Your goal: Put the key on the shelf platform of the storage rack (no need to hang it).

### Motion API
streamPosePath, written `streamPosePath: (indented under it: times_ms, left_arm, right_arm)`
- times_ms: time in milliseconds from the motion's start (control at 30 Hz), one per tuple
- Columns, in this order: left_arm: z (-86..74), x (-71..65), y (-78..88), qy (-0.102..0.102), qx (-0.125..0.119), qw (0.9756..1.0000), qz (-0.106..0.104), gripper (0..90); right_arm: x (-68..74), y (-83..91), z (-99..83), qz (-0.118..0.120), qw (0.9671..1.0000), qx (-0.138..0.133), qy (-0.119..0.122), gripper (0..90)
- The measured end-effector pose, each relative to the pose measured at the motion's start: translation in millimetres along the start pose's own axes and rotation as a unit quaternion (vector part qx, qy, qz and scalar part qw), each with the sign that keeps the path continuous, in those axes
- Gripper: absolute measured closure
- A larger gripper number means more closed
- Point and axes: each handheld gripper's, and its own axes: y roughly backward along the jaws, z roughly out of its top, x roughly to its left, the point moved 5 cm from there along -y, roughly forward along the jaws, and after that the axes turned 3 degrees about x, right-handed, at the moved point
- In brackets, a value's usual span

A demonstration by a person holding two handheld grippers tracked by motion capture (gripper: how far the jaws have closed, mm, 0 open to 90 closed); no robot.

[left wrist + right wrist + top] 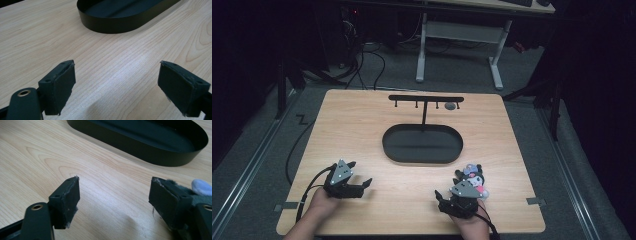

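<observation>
A pale wooden tabletop (362,130) stands in a dark room, bearing a black oval tray (422,144); both hands rest at its near edge; left claw (357,181) gapes empty; right claw (447,200) gapes beside a plush toy (476,176).

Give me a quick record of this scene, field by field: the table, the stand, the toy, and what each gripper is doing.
surface: light wooden table
stand: black oval tray with an upright post and a hook bar across the top
on the bar: a small grey thing near its right end, too small to identify
toy: dark plush toy with pink and pale parts, on the table beside the right gripper
left gripper: open, nothing between the jaws, low over bare wood
right gripper: open, nothing between the jaws, the toy just outside its right jaw
</observation>
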Motion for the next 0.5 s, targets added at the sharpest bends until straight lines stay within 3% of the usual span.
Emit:
streamPosePath:
  times_ms: [500]
  left_arm:
    - [0.2,-0.1,-0.4,-0.001,0.001,1.0,0.0,15.4]
  right_arm:
    - [-4.6,7.2,-0.4,0.011,0.9997,-0.01,-0.02,24.0]
